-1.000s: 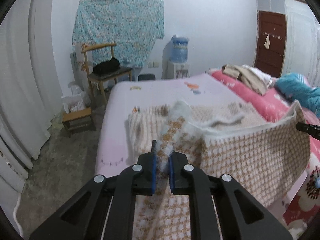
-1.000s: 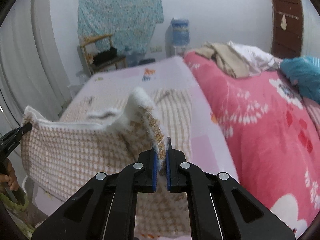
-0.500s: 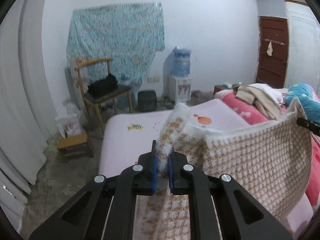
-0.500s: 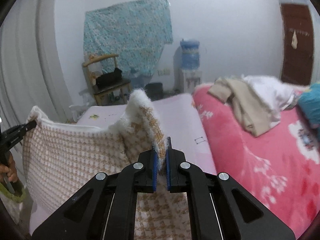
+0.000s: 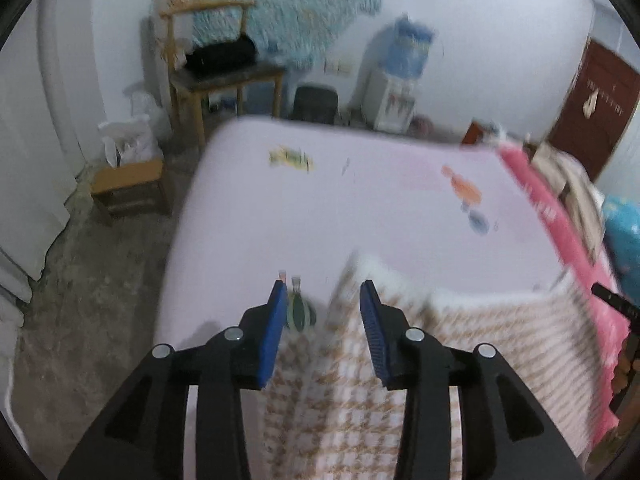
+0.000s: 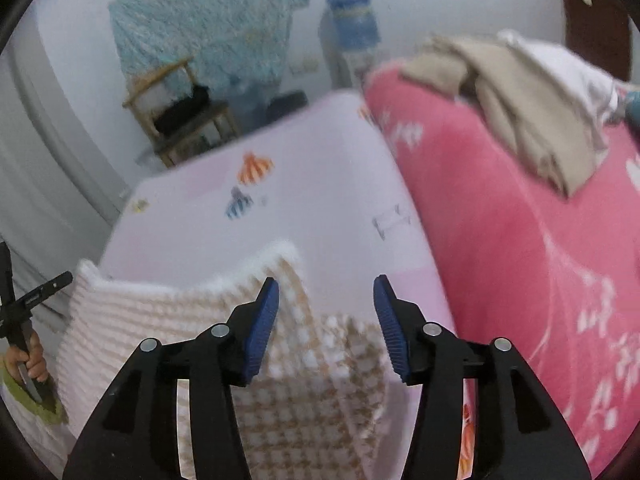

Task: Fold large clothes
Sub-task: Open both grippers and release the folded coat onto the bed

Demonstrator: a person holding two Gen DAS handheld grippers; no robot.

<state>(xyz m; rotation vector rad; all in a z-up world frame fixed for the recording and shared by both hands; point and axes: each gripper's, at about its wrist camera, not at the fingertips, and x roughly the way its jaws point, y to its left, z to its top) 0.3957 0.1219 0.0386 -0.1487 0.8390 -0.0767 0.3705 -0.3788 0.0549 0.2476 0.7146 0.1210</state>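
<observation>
The water dispenser (image 5: 394,106) against the far wall carries a blue bottle (image 5: 412,50) on top; its fill level cannot be read through the blur. A chair (image 5: 218,70) beside it holds a black bag (image 5: 222,54). The left gripper (image 5: 324,322) is spread wide, both blue pads (image 5: 272,340) clear of any cloth, with nothing held. The right gripper (image 6: 324,322) is likewise wide open and grips nothing. The houndstooth blanket (image 5: 400,380), brown and white with a fleecy white edge, lies below and between the two grippers on the near end of the bed (image 5: 360,200), over its lilac sheet; its upper edge appears raised and is blurred. A pink floral blanket (image 6: 520,260) covers the bed's right side, with beige clothes (image 6: 520,120) heaped on it.
</observation>
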